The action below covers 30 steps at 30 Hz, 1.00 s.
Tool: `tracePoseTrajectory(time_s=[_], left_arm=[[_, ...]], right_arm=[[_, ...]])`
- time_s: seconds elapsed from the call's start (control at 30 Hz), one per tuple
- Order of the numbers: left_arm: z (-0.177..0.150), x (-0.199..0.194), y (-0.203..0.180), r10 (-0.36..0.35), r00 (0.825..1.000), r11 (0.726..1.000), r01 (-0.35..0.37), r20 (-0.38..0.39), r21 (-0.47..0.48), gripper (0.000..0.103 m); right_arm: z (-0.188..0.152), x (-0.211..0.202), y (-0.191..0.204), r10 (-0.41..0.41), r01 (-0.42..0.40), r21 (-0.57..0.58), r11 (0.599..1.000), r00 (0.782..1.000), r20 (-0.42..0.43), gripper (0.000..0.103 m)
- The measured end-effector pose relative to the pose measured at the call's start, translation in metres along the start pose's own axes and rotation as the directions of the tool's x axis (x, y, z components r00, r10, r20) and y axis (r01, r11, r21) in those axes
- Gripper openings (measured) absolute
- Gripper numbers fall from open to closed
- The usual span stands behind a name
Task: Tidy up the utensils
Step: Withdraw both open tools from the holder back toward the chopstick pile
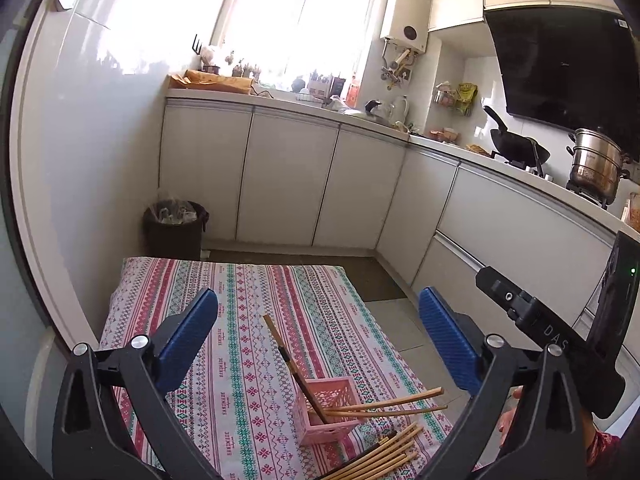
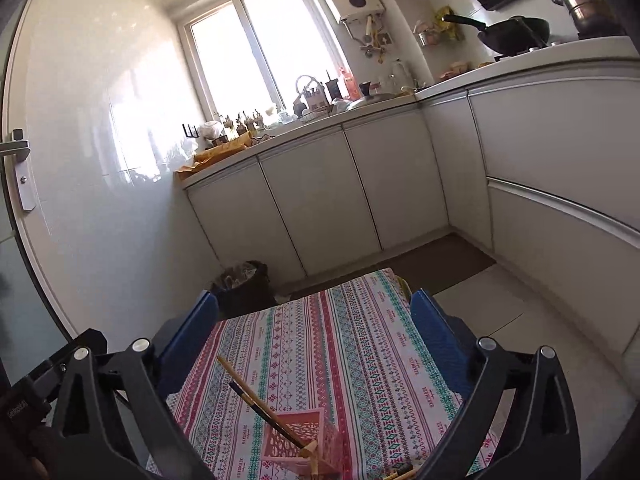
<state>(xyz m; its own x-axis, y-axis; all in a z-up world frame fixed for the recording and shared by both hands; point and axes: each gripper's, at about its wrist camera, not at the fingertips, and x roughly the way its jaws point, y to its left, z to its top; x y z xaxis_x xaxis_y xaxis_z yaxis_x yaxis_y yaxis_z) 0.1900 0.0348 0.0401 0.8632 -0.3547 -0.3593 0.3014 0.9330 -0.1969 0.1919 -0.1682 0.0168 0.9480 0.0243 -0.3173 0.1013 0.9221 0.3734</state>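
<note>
A small pink crate [image 1: 326, 408] stands on the patterned tablecloth [image 1: 240, 320]. Wooden chopsticks [image 1: 288, 356] lean out of it, two [image 1: 400, 402] poking right over its rim. A bundle of loose chopsticks [image 1: 384, 454] lies on the cloth in front of it. My left gripper [image 1: 318, 340] is open and empty, held above the crate. My right gripper [image 2: 314, 344] is open and empty, above and behind the crate [image 2: 300, 436], where chopsticks [image 2: 256, 400] lean left. The right gripper's body [image 1: 560, 340] shows at the right of the left wrist view.
The small table stands in a narrow kitchen. White cabinets [image 1: 288, 176] run along the back and right. A dark waste bin [image 1: 174, 228] stands beyond the table's far left corner. A wok [image 1: 516, 146] and a steel pot [image 1: 596, 164] sit on the stove.
</note>
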Motion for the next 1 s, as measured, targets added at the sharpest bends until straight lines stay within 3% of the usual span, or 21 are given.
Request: tracePoseTrajectory(time_s=[0.4, 0.53, 0.67, 0.73, 0.8, 0.87, 1.0], left_arm=[[-0.028, -0.012, -0.015, -0.006, 0.997, 0.999, 0.009, -0.074, 0.046, 0.096], [-0.059, -0.011, -0.015, 0.009, 0.987, 0.997, 0.003, -0.163, 0.072, 0.096], [-0.095, -0.005, -0.020, 0.020, 0.960, 0.990, 0.021, -0.278, 0.142, 0.096], [-0.113, 0.002, -0.029, -0.005, 0.932, 0.978, 0.081, -0.362, 0.195, 0.096], [-0.134, 0.010, -0.046, -0.047, 0.881, 0.945, 0.192, -0.472, 0.264, 0.096], [-0.156, 0.014, -0.067, -0.062, 0.832, 0.883, 0.304, -0.551, 0.359, 0.096], [-0.200, 0.020, -0.099, -0.056, 0.730, 0.712, 0.507, -0.681, 0.485, 0.096]], right_arm=[[-0.032, -0.041, -0.014, -0.061, 0.057, -0.109, 0.992, 0.998, -0.031, 0.096], [-0.061, -0.060, -0.032, -0.090, 0.075, -0.124, 0.989, 0.989, -0.118, 0.096], [-0.097, -0.075, -0.051, -0.130, 0.096, -0.152, 0.984, 0.963, -0.236, 0.096], [-0.116, -0.081, -0.063, -0.150, 0.113, -0.140, 0.984, 0.944, -0.293, 0.096], [-0.133, -0.085, -0.078, -0.144, 0.117, -0.092, 0.989, 0.914, -0.379, 0.096], [-0.150, -0.085, -0.094, -0.121, 0.126, -0.021, 0.992, 0.871, -0.476, 0.096], [-0.187, -0.092, -0.130, -0.079, 0.209, 0.144, 0.967, 0.788, -0.611, 0.096]])
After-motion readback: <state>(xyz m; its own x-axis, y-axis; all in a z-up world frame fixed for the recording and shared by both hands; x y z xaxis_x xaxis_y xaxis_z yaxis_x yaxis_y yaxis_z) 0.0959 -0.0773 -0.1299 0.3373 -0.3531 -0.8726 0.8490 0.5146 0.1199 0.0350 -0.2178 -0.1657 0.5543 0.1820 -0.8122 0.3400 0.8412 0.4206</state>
